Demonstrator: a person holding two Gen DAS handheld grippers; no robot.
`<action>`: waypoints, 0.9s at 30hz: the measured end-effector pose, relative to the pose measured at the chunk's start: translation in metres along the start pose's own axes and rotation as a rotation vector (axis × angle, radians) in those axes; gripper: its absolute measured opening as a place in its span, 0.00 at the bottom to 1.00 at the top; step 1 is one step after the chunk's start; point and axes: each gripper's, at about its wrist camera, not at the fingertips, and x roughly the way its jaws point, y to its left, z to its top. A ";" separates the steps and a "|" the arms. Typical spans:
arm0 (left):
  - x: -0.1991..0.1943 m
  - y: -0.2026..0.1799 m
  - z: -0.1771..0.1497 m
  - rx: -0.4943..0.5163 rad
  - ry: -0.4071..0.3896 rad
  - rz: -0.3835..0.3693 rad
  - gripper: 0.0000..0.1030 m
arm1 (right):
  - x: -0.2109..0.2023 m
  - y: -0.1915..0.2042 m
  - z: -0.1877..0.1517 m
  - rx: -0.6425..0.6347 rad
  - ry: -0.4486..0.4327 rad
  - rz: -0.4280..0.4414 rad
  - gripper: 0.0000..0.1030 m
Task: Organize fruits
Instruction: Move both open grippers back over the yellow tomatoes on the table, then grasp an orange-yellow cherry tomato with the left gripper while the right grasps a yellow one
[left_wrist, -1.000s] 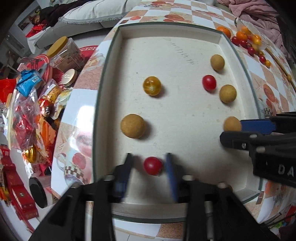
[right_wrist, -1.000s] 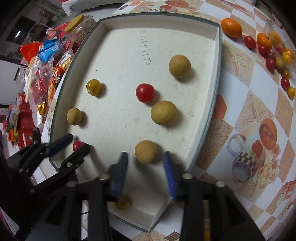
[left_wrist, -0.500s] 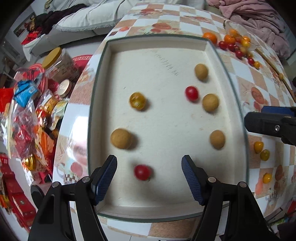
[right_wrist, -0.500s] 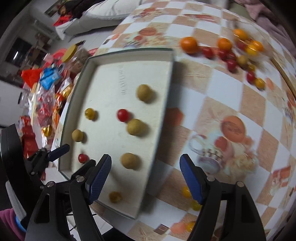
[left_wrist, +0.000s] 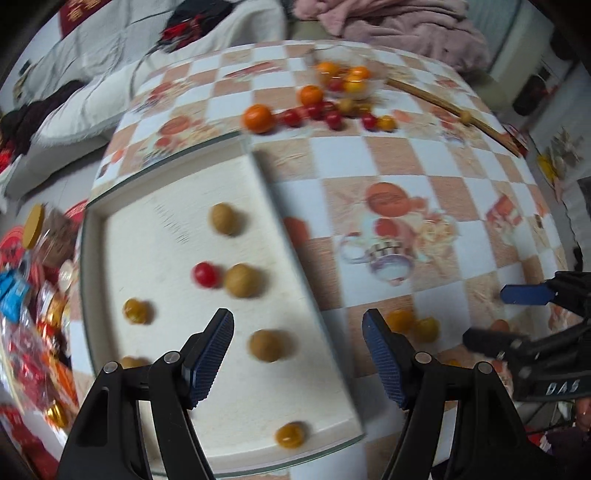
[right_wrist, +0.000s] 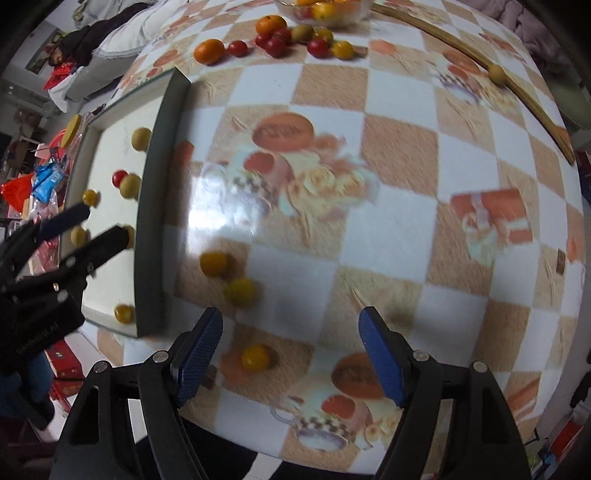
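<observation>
Both jaws stood wide and empty, left gripper (left_wrist: 297, 354) over the white tray's (left_wrist: 291, 236) right rim with brown and red fruits (left_wrist: 242, 280) inside, right gripper (right_wrist: 290, 350) above the checkered bench (right_wrist: 388, 236) near what looked like yellow tomatoes (right_wrist: 255, 356).

a home living room: a table (right_wrist: 388, 236) under a glossy checkered oilcloth printed with teacups, a white sofa (left_wrist: 92, 81) strewn with dark clothes behind it, a pink blanket (left_wrist: 399, 26) nearby, and snack packets (left_wrist: 22, 314) piled beside a shallow tray (left_wrist: 291, 258).
</observation>
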 end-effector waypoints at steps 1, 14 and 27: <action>0.001 -0.008 0.002 0.022 0.001 -0.016 0.71 | 0.000 -0.002 -0.006 -0.001 0.004 0.002 0.77; 0.042 -0.060 0.006 0.159 0.111 -0.062 0.71 | 0.018 0.010 -0.041 -0.059 -0.001 0.046 0.66; 0.061 -0.066 0.005 0.153 0.185 -0.062 0.41 | 0.035 0.032 -0.047 -0.092 -0.046 0.061 0.39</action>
